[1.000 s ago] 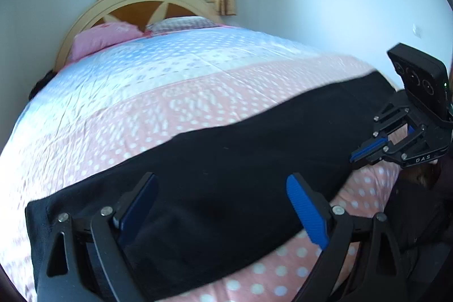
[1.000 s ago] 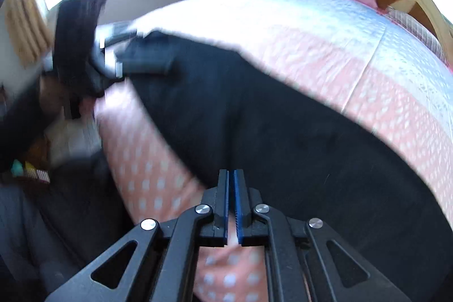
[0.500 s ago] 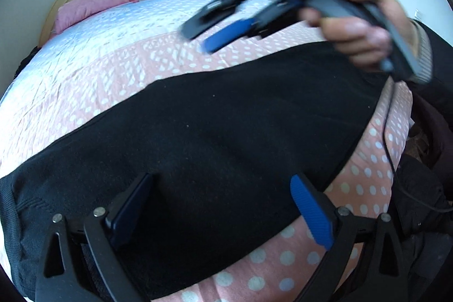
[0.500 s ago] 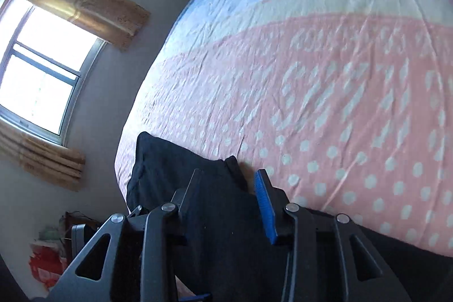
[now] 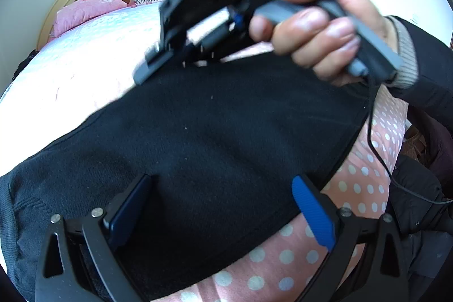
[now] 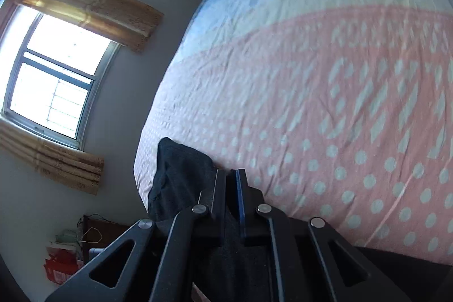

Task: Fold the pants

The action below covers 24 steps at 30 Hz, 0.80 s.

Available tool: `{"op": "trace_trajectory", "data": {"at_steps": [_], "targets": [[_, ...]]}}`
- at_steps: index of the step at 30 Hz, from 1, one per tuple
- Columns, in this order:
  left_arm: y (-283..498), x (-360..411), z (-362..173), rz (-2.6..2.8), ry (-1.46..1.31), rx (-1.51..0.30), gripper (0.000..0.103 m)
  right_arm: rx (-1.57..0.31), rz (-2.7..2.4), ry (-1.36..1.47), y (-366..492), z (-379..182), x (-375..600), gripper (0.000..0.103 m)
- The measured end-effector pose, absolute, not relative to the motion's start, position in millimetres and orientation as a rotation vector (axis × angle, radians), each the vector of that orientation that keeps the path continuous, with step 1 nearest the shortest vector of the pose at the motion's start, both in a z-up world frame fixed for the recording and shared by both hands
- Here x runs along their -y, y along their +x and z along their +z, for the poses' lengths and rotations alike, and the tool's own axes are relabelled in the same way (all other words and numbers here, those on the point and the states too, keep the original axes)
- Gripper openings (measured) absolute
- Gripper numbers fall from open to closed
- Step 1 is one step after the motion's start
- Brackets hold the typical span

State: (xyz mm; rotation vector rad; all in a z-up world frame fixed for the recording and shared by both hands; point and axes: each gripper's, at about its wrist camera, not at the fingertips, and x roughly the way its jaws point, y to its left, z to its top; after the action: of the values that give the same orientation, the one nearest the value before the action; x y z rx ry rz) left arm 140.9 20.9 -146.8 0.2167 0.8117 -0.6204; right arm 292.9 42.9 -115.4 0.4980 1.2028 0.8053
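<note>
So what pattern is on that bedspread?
The bedspread has pink, cream and pale blue bands with white dots; clearest in the right wrist view.

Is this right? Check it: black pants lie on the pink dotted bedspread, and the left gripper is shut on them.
Not quite. The black pants do lie on the pink dotted bedspread, but the left gripper stands wide open over them, gripping nothing, as the left wrist view shows. The right gripper is the one shut on the fabric.
</note>
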Motion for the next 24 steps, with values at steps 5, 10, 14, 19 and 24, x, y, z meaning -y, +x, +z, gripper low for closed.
{"op": "trace_trajectory", "data": {"at_steps": [5, 10, 14, 19, 24], "targets": [[137.3, -18.7, -148.7, -0.616, 0.223, -0.812, 0.102, -1.142, 0.678, 0.303, 293.3, -120.9, -56.0, 0.005], [135.3, -14.5, -151.1, -0.612, 0.222, -0.813, 0.103, -1.188, 0.665, 0.346, 298.8, -153.2, -49.6, 0.006], [134.7, -14.9, -151.1, -0.607, 0.223, -0.805, 0.103, -1.163, 0.68, 0.354, 288.9, -133.3, -29.4, 0.017], [131.7, -15.8, -153.4, -0.605, 0.218, -0.793, 0.103, -1.096, 0.71, 0.269, 247.0, -94.2, 12.9, 0.035], [126.7, -15.3, -156.3, -0.604, 0.216, -0.793, 0.103, -1.115, 0.796, 0.176, 186.1, -90.2, 20.3, 0.04]]}}
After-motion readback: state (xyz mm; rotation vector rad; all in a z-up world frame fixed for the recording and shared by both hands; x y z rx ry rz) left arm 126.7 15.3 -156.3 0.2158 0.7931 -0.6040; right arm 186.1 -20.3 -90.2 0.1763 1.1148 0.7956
